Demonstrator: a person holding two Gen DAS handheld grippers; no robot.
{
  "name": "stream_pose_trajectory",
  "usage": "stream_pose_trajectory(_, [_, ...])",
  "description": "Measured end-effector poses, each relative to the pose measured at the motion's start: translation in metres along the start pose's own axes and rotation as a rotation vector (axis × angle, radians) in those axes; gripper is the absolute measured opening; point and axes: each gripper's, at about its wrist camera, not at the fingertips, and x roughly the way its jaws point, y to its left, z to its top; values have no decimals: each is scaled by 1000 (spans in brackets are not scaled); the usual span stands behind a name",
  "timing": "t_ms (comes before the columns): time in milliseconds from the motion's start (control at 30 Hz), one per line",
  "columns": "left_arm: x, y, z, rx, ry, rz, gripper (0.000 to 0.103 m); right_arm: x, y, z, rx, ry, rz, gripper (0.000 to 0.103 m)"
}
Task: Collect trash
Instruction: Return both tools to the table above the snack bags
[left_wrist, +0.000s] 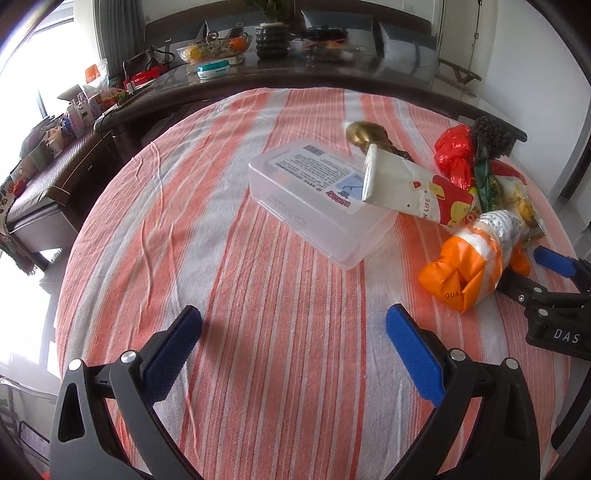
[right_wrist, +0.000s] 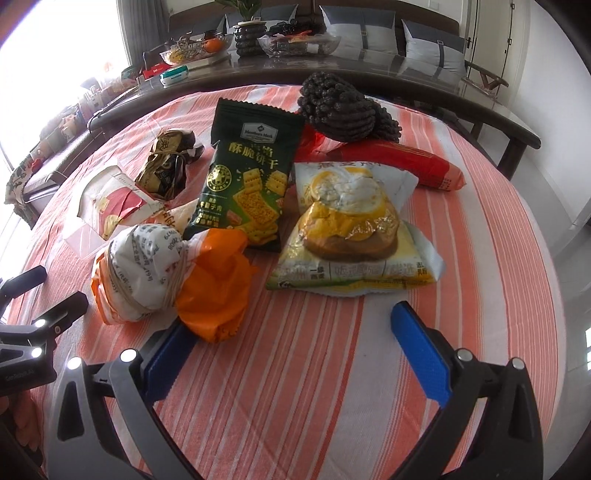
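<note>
A clear plastic box (left_wrist: 321, 206) lies on the striped cloth, with a white and red carton (left_wrist: 410, 188) resting on its far corner. A pile of trash lies to its right: an orange and white wrapped bundle (right_wrist: 166, 273), a green cracker bag (right_wrist: 251, 177), a yellow snack bag (right_wrist: 354, 229), a red packet (right_wrist: 406, 162), a gold wrapper (right_wrist: 166, 166). My left gripper (left_wrist: 295, 343) is open and empty, short of the box. My right gripper (right_wrist: 291, 332) is open, its left finger (right_wrist: 166, 350) touching the orange bundle (left_wrist: 465, 266).
A dark beaded object (right_wrist: 340, 107) lies behind the pile. A red plastic bag (left_wrist: 454, 155) lies near the table's far right. A dark side table (left_wrist: 295, 74) with bowls and a vase stands behind. A bench with clutter (left_wrist: 55, 155) is at the left.
</note>
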Motion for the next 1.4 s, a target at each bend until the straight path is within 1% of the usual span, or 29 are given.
stream_pose_trajectory(500, [0, 0, 0, -3, -2, -5, 98, 0, 0, 0, 0, 0, 0, 98])
stream_pose_trajectory(567, [0, 2, 1, -14, -7, -20, 98, 0, 0, 0, 0, -1, 0, 98])
stream_pose_trajectory(767, [-4, 13, 0, -63, -32, -98, 98, 0, 0, 0, 0, -1, 0, 98])
stream_pose_trajectory(833, [-5, 14, -1, -55, -34, -122, 98, 0, 0, 0, 0, -1, 0, 98])
stream_pose_trajectory(867, [-6, 14, -2, -47, -36, -140, 98, 0, 0, 0, 0, -1, 0, 98])
stream_pose_trajectory(900, [-7, 12, -3, -22, -35, -174, 98, 0, 0, 0, 0, -1, 0, 98])
stream_pose_trajectory(1033, [-9, 3, -5, 95, -21, -249, 98, 0, 5, 0, 12, -1, -4, 98])
stream_pose_trajectory(1067, [-8, 0, -4, 108, -19, -263, 98, 0, 6, 1, 15, 5, -1, 98])
stream_pose_trajectory(1100, [-8, -4, -1, 129, -18, -295, 98, -3, 5, -1, 12, 16, 14, 98])
stream_pose_trajectory(1167, [-7, -13, 3, 157, -19, -340, 98, -17, -3, -12, 23, 32, 48, 98])
stream_pose_trajectory(1200, [-5, -21, 7, 181, -20, -363, 98, -25, -9, -20, 39, 32, 44, 98])
stream_pose_trajectory(1300, [4, -50, 16, 266, -27, -383, 98, -40, -29, -45, 64, 28, 13, 98])
stream_pose_trajectory(1400, [15, -75, 25, 332, -17, -403, 98, -48, -38, -57, 58, 10, 35, 98])
